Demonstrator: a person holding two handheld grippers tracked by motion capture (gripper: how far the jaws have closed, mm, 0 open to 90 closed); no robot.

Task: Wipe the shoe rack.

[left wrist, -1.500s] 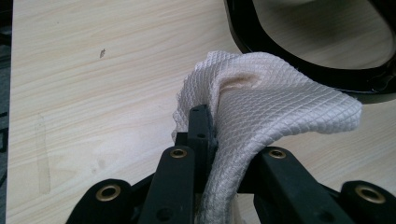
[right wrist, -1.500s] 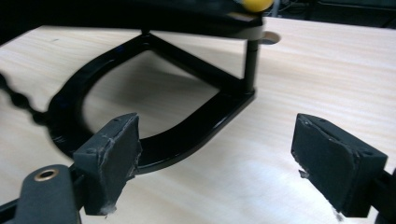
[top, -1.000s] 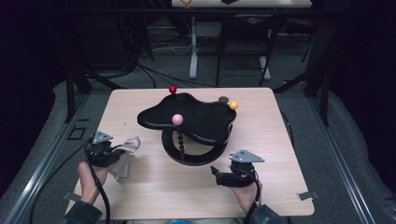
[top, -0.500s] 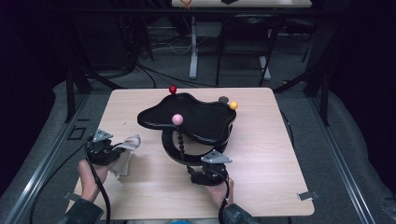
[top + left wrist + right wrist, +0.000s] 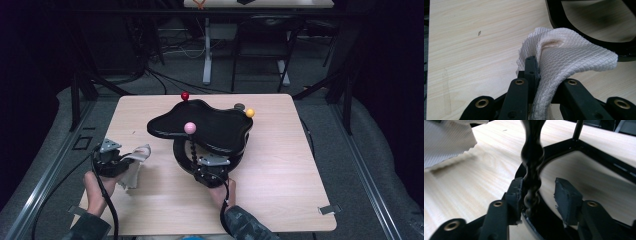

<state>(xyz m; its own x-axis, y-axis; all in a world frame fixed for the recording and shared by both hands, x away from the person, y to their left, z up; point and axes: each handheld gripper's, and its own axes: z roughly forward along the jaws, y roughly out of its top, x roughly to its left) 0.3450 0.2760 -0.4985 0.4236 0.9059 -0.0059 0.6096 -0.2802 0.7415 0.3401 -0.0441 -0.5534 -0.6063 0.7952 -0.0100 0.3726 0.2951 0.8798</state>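
A black stand with a wavy glossy top (image 5: pixel 210 125) rests on a ring base (image 5: pixel 181 156) mid-table. It carries a pink ball (image 5: pixel 190 128), a red ball (image 5: pixel 185 96) and a yellow ball (image 5: pixel 250 113) on posts. My right gripper (image 5: pixel 212 172) (image 5: pixel 541 195) is at the ring's front. Its jaws have just been closing around the beaded black post (image 5: pixel 531 170) under the pink ball. One pad (image 5: pixel 517 192) touches the post; the other pad (image 5: pixel 566 197) stands apart. My left gripper (image 5: pixel 116 161) (image 5: pixel 541 75) is shut on a white waffle cloth (image 5: pixel 136 159) (image 5: pixel 566 55) at the left.
The wooden table (image 5: pixel 285 170) has bare room to the right of the stand and along the front edge. The cloth (image 5: pixel 446 142) hangs to the left of the ring base (image 5: pixel 564 147). Dark floor, cables and frame legs surround the table.
My right gripper moved left and forward from the front right of the table to the stand's base, and its jaws narrowed around the post. The left gripper and cloth stayed put.
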